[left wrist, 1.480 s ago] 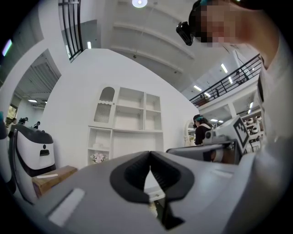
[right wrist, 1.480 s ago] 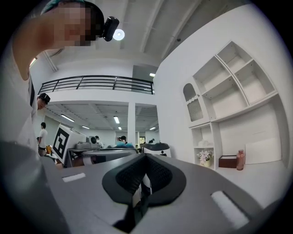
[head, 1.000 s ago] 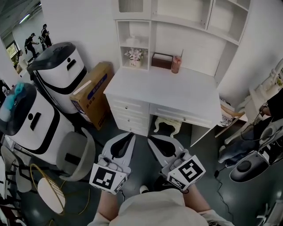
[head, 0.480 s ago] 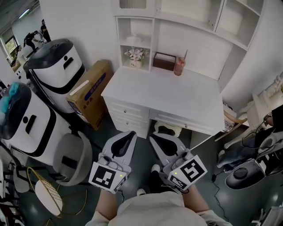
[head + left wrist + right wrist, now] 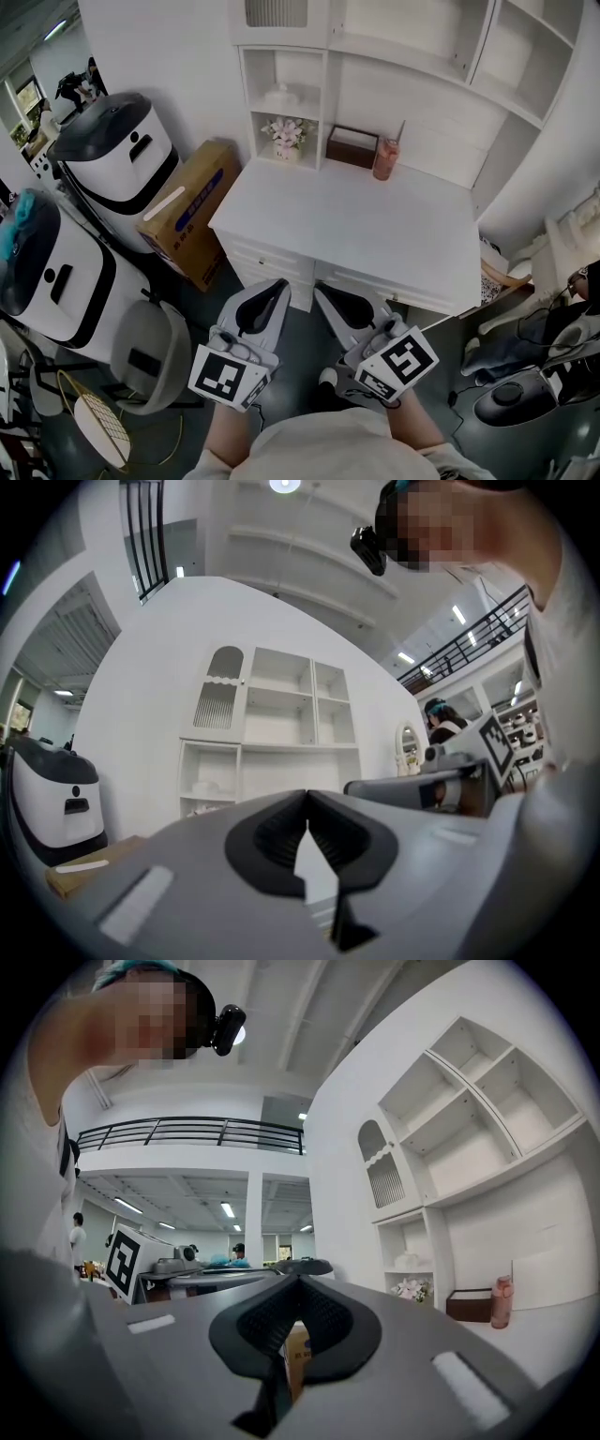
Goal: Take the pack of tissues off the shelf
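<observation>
The pack of tissues (image 5: 281, 97) is a white lump on the middle shelf of the white hutch's left column (image 5: 246, 103), above a small pot of flowers (image 5: 288, 134). It also shows small and far in the left gripper view as the tissues (image 5: 204, 787) and in the right gripper view as the tissues (image 5: 405, 1261). My left gripper (image 5: 278, 286) and right gripper (image 5: 319, 292) hang side by side at the desk's front edge, well short of the shelf. Both are shut, with nothing between their jaws.
The white desk (image 5: 347, 225) carries a brown box (image 5: 352, 147) and a pink bottle (image 5: 385, 161) at its back. Left of the desk lean a cardboard box (image 5: 187, 211) and two white-and-black machines (image 5: 117, 155). A grey chair (image 5: 150, 342) stands at my left.
The desk and hutch have drawn nearer and lower in the head view. Both grippers keep their place and stay shut.
</observation>
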Demonstrator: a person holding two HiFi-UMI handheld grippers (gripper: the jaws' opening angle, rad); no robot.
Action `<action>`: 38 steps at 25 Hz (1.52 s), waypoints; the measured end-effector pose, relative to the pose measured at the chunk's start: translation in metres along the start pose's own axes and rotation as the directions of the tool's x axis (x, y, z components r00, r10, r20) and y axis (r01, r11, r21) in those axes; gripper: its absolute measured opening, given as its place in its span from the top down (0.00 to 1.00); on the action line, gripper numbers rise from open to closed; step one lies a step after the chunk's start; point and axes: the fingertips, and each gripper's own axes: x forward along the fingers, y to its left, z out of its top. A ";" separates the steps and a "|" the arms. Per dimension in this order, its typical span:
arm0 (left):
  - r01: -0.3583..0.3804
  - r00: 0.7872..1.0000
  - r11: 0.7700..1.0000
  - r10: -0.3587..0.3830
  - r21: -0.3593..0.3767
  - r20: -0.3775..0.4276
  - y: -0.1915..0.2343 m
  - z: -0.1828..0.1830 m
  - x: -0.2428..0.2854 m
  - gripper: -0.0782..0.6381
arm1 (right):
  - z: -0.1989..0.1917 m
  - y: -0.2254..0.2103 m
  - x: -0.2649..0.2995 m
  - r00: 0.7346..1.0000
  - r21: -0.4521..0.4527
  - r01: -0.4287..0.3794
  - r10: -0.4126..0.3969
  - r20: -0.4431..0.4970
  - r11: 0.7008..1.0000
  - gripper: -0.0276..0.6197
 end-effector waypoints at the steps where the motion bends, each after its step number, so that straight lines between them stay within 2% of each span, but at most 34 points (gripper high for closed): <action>1: -0.003 1.000 1.000 0.003 0.000 0.001 0.001 0.000 0.007 0.89 | 0.000 -0.007 0.002 1.000 0.002 -0.003 0.003 -0.002 1.000 0.96; 15: -0.034 0.999 0.999 0.034 -0.010 0.022 0.004 -0.007 0.082 0.89 | -0.001 -0.082 0.010 0.999 0.002 -0.041 0.041 0.002 0.999 0.96; 22: -0.055 0.998 0.998 0.055 0.008 0.015 0.011 -0.010 0.096 0.89 | -0.005 -0.098 0.018 0.998 0.016 -0.057 0.057 0.002 0.998 0.96; 28: -0.043 0.999 0.999 0.043 0.003 0.000 0.026 -0.017 0.107 0.89 | -0.011 -0.110 0.034 0.999 0.032 -0.037 0.037 -0.006 0.999 0.96; 38: 0.010 1.000 1.000 -0.010 -0.018 0.004 0.079 -0.021 0.137 0.89 | -0.012 -0.135 0.087 1.000 0.039 0.021 -0.020 -0.017 0.999 0.96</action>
